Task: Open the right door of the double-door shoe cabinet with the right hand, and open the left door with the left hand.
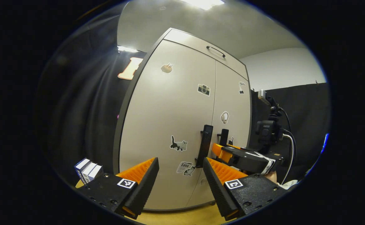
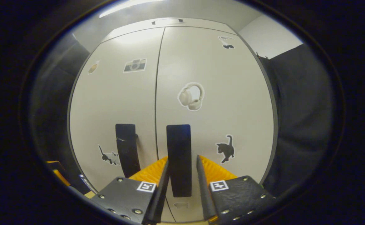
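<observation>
Your left gripper (image 1: 180, 167) fills the 6 o'clock edge of the left gripper view, jaws spread wide with nothing between them, short of the double-door shoe cabinet (image 1: 182, 125). Both pale doors stand closed, the seam between them running top to bottom.

Largest in the room is the cabinet itself, rising from the yellowish floor (image 1: 182, 217) toward a grey ceiling with a bright light panel (image 1: 202, 3) at 12 o'clock. Black cloth hangs at 9 o'clock and again at 3 o'clock, below a white wall (image 1: 282, 67). A camera on a stand (image 1: 268, 129), with a white cable, sits at 3 o'clock beside the cabinet. Small boxes (image 1: 88, 171) stand on the floor at 8 o'clock.

On the left door (image 1: 166, 125), the dark left handle (image 1: 204, 143) is just beyond your left gripper's right finger, not touching it. Stickers dot the panel: a camera sticker (image 1: 203, 89) and a cat sticker (image 1: 178, 144).

In the right gripper view, your right gripper (image 2: 182, 165) at 6 o'clock straddles the right handle (image 2: 178, 159) on the right door (image 2: 216, 109). The jaws are narrowly parted, one finger on each side of the bar; you cannot tell whether both press on it. The same gripper appears at 4 o'clock in the left gripper view, reaching to that handle. A headphones sticker (image 2: 191, 96) sits above the handle, a black cat sticker (image 2: 226, 149) at 4 o'clock of it.
</observation>
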The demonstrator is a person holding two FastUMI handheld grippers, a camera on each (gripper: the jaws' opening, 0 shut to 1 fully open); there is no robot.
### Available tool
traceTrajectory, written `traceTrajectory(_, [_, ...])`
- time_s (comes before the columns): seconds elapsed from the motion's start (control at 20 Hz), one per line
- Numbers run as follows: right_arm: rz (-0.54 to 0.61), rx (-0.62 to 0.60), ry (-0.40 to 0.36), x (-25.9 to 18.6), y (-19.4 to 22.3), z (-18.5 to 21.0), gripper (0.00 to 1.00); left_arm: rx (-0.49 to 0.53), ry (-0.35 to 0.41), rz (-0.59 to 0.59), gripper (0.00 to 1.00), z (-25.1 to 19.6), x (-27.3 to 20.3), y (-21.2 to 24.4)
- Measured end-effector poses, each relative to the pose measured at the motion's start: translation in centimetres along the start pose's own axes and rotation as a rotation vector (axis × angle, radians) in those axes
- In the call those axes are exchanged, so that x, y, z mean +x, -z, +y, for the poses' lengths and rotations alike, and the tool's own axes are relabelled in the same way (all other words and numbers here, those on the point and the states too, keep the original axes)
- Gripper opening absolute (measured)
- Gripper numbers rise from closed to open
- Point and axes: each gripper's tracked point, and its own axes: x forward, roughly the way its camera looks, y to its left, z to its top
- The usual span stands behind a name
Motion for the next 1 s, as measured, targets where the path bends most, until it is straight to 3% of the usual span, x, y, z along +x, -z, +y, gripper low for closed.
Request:
traceTrajectory(0.05, [-0.011,-0.020,0.009,0.0,-0.1,0.0,0.41,-0.004,0.001,0.006,0.88,0.2,0.0,0.2])
traceTrajectory(0.15, [-0.009,-0.051,0.004,1.6,0.9,0.3,0.42,-0.019,0.001,0.022,0.87,0.6,0.1,0.7])
traceTrajectory(0.3, [-0.021,-0.026,0.010,-0.1,0.0,0.4,0.29,-0.035,0.017,0.021,0.87,0.7,0.1,0.7])
traceTrajectory(0.4, [-0.021,-0.034,0.013,-0.1,0.1,0.4,0.31,-0.037,0.027,0.009,0.82,0.6,0.2,0.4])
traceTrajectory(0.45, [-0.022,-0.044,0.017,-0.1,0.1,0.4,0.27,-0.030,0.031,0.008,0.82,0.6,0.2,0.4])
traceTrajectory(0.55, [-0.018,-0.057,0.017,0.0,0.2,0.4,0.27,-0.019,0.036,0.010,0.82,0.5,0.1,0.3])
traceTrajectory(0.6, [-0.010,-0.063,0.015,-0.1,0.1,0.4,0.19,-0.017,0.038,0.013,0.82,0.5,0.1,0.3])
traceTrajectory(1.0, [0.024,-0.070,-0.024,-0.9,0.1,0.3,0.19,-0.015,0.014,0.025,0.82,0.8,-0.8,0.3])
